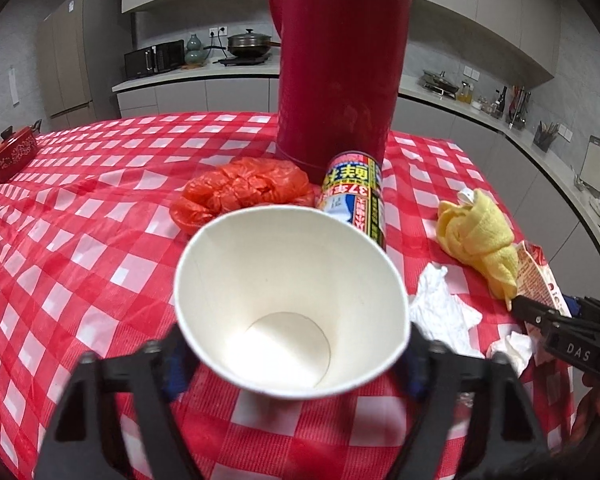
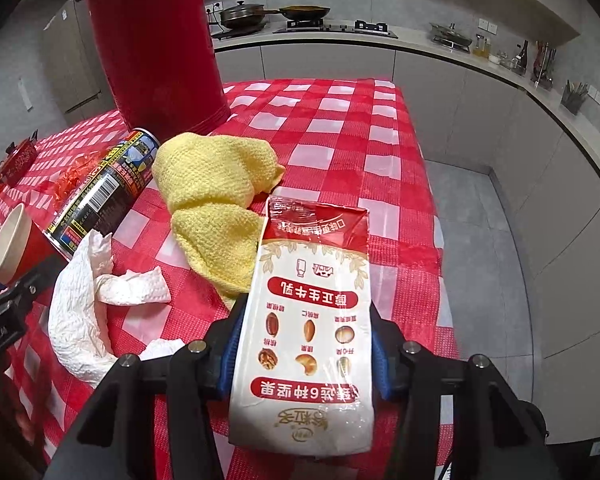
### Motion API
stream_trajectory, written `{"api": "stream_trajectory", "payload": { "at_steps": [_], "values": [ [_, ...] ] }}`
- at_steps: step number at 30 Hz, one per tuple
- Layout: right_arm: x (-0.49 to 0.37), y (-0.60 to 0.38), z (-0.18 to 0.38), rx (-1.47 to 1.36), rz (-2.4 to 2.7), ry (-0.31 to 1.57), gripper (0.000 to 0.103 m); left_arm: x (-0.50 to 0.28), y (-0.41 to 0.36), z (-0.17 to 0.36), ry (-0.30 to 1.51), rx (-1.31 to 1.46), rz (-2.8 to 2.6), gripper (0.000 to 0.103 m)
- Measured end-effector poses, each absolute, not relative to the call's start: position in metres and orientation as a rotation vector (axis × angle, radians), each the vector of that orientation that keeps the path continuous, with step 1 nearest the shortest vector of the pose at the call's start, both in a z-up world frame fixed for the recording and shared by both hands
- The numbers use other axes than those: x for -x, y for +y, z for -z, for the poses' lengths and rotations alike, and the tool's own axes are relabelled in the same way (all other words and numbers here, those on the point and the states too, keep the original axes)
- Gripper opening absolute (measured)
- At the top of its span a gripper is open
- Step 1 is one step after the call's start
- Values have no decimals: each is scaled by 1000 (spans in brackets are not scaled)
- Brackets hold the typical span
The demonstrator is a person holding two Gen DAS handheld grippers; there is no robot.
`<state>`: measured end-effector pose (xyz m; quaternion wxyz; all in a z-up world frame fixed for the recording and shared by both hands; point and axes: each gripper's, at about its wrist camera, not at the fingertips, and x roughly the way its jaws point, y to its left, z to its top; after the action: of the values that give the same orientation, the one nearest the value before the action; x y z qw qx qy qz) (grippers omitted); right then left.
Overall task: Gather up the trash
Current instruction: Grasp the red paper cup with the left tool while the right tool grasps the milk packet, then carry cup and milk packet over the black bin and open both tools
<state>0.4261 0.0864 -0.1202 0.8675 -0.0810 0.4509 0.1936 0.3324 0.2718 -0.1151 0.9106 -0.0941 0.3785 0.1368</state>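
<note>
can (image 1: 354, 196) before flask (image 1: 340, 60), cloth (image 1: 478, 236) right

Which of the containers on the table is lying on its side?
The printed can, tipped over beside the yellow cloth. The tall red flask behind it stands upright.

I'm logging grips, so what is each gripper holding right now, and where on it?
Left gripper clamps the paper cup across its lower body near the base. Right gripper clamps the milk carton by its two side edges, around its lower half.

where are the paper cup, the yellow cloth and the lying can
paper cup (image 1: 292, 304), left wrist view, inner wall
yellow cloth (image 2: 212, 200), right wrist view, middle fold
can (image 2: 100, 192), right wrist view, labelled side
</note>
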Motion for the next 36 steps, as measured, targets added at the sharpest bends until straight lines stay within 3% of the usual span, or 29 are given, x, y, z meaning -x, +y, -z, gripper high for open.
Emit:
{"api": "stream_trajectory", "payload": {
  "at_steps": [5,16,36],
  "values": [
    [-419,87,112,179,-409,916,53,-320,274,108,739,188,-283,56],
    [-395,70,80,172,-431,847,53,-291,255,85,690,186,-266,56],
    [-331,-74,43,128,-388,766,53,-255,103,59,644,120,-131,56]
  ]
}}
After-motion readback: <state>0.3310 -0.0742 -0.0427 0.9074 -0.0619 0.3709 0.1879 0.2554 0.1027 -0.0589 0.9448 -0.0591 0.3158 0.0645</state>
